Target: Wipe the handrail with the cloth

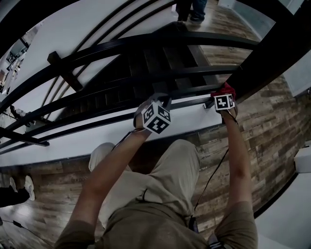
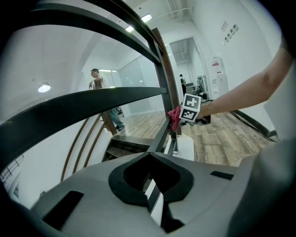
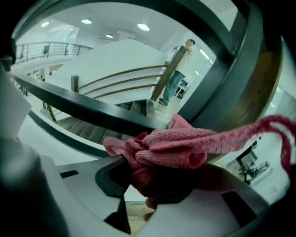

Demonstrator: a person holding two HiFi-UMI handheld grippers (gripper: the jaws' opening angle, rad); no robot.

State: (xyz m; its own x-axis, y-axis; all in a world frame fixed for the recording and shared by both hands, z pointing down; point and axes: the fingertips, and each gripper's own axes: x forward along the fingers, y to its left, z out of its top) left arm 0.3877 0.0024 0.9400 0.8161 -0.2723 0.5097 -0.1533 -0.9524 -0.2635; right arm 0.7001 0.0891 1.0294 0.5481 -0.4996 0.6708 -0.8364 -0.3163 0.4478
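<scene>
The black handrail (image 1: pixel 146 44) curves over a staircase, with thinner rails (image 1: pixel 184 73) beneath it. A red cloth (image 1: pixel 224 88) is bunched in my right gripper (image 1: pixel 223 95), which is shut on it at the right end of a lower rail, beside the dark post (image 1: pixel 272 53). In the right gripper view the cloth (image 3: pixel 171 148) fills the jaws of the right gripper (image 3: pixel 157 185), with a rail (image 3: pixel 92 109) just behind it. My left gripper (image 1: pixel 156 101) is shut and empty over the lower rail, left of the cloth. The left gripper view looks along that thin rail (image 2: pixel 159 136) towards the cloth (image 2: pixel 174 115).
Stair steps (image 1: pixel 146 63) drop away beyond the rails. A person stands on the stairs (image 2: pixel 99 85), with feet showing at the top of the head view (image 1: pixel 190 12). Wood flooring (image 1: pixel 262 131) lies under me, with a white ledge (image 1: pixel 73 146) along the rail's base.
</scene>
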